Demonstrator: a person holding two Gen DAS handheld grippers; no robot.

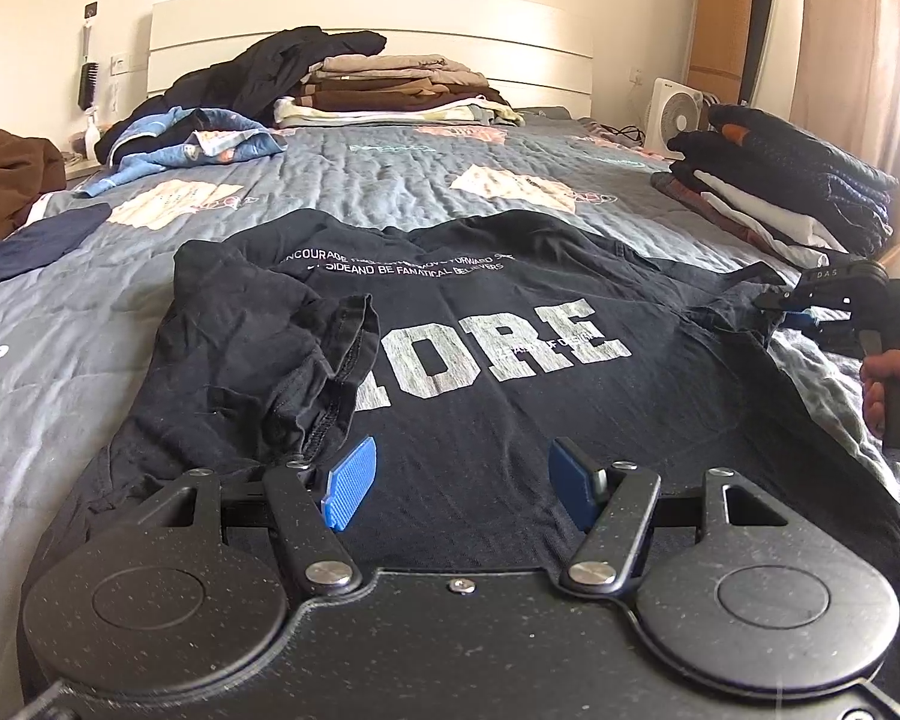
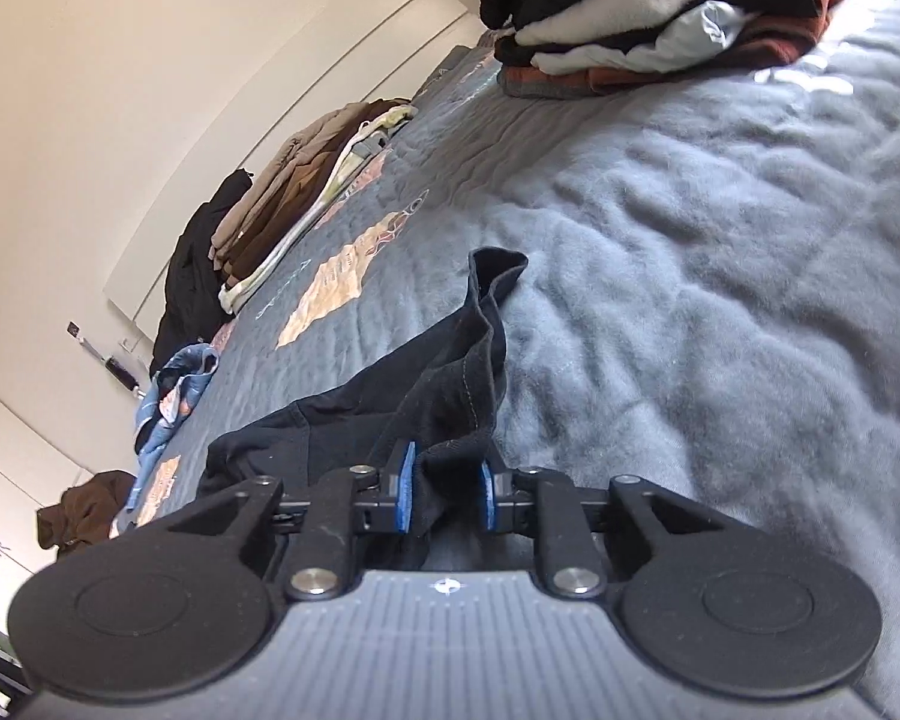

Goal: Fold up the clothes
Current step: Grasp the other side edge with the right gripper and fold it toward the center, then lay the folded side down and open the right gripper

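black t-shirt (image 1: 480, 372) flat on bed; left jaws open above it, right jaws pinching its sleeve (image 2: 450, 396).

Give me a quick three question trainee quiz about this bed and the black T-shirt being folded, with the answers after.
1. True or false: the left gripper is clamped on the black T-shirt.
2. Which sleeve is already folded in, seen from the left wrist camera: A) left side, B) right side?
3. Fill in: the right gripper holds the shirt's ____.

Key: 1. False, its pads stand apart above the shirt. 2. A. 3. Sleeve.
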